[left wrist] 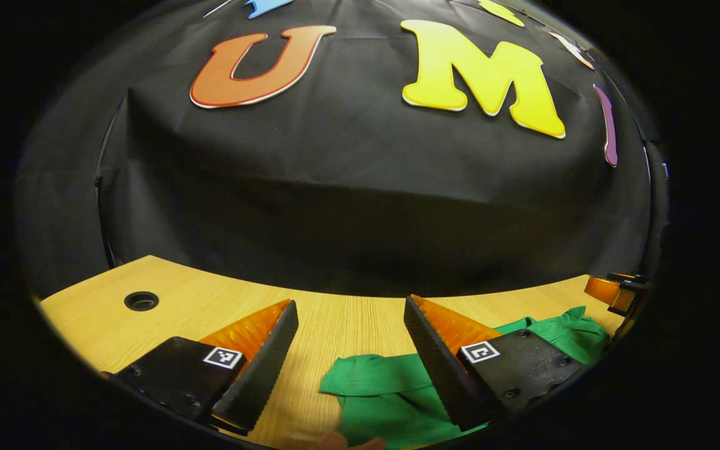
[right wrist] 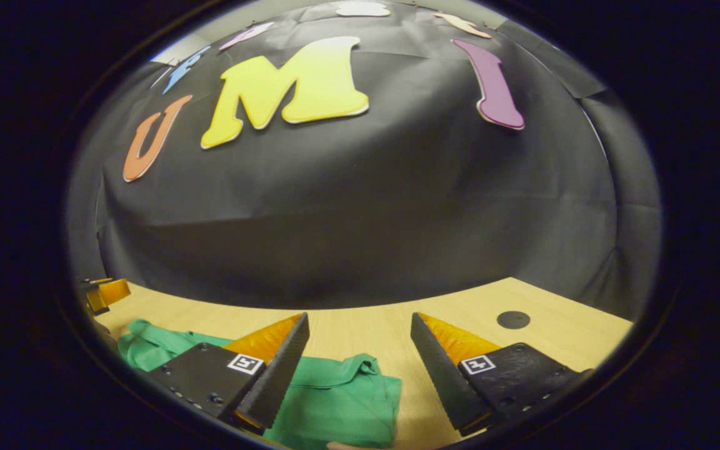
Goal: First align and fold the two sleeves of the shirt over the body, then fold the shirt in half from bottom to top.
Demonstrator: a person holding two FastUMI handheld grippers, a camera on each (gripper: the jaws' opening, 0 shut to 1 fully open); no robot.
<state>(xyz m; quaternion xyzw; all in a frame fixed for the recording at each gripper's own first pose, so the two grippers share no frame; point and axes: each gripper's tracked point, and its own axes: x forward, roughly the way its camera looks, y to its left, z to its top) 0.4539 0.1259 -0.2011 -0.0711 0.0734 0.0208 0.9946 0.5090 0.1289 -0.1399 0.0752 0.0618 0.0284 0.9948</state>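
Left gripper view showed both tools, left tool and right tool, spread wide above the soft, limp shirt on the tabletop; grasp sleeve edges.

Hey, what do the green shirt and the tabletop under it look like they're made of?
The green shirt looks like a soft, matte woven or knit fabric, perhaps cotton: it wrinkles, bunches and drapes in folds. The light wooden tabletop looks like wood or a wood-grain laminate with a smooth satin finish: fine parallel grain lines run across it; which of the two cannot be told.
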